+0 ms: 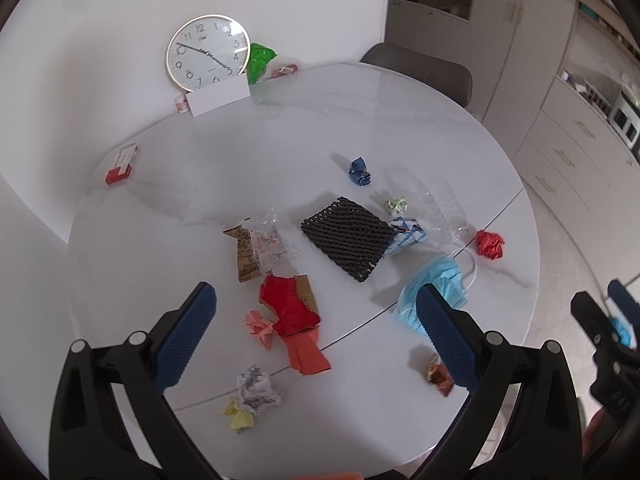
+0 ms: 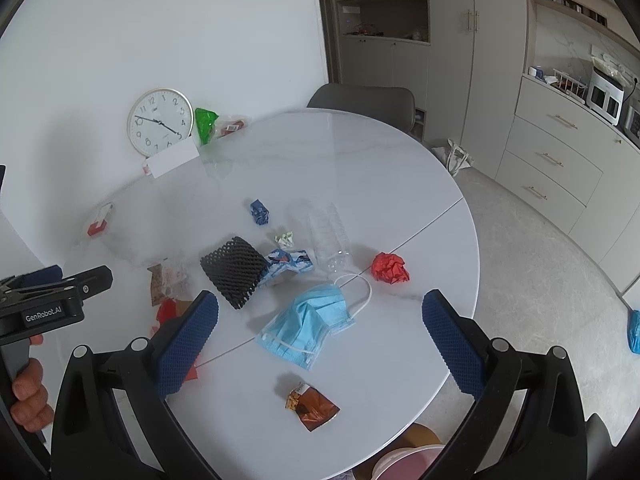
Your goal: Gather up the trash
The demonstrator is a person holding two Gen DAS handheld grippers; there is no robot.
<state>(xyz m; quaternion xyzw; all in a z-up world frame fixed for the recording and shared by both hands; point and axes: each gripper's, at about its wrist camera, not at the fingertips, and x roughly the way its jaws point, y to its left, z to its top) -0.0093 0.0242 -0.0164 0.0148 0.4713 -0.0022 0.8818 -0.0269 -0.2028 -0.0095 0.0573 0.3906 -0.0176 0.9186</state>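
Note:
Trash lies scattered on a round white table. My left gripper hovers open and empty above red torn cardboard, with pink paper and a white paper ball nearby. My right gripper is also open and empty, above a blue face mask and a brown wrapper. Further out lie a black foam net, a clear bottle, a red paper ball and a blue crumpled wrapper.
A wall clock, a white card and a green bag stand at the table's back; a red box lies at the left. A grey chair is behind, cabinets right. A round container sits below the near edge.

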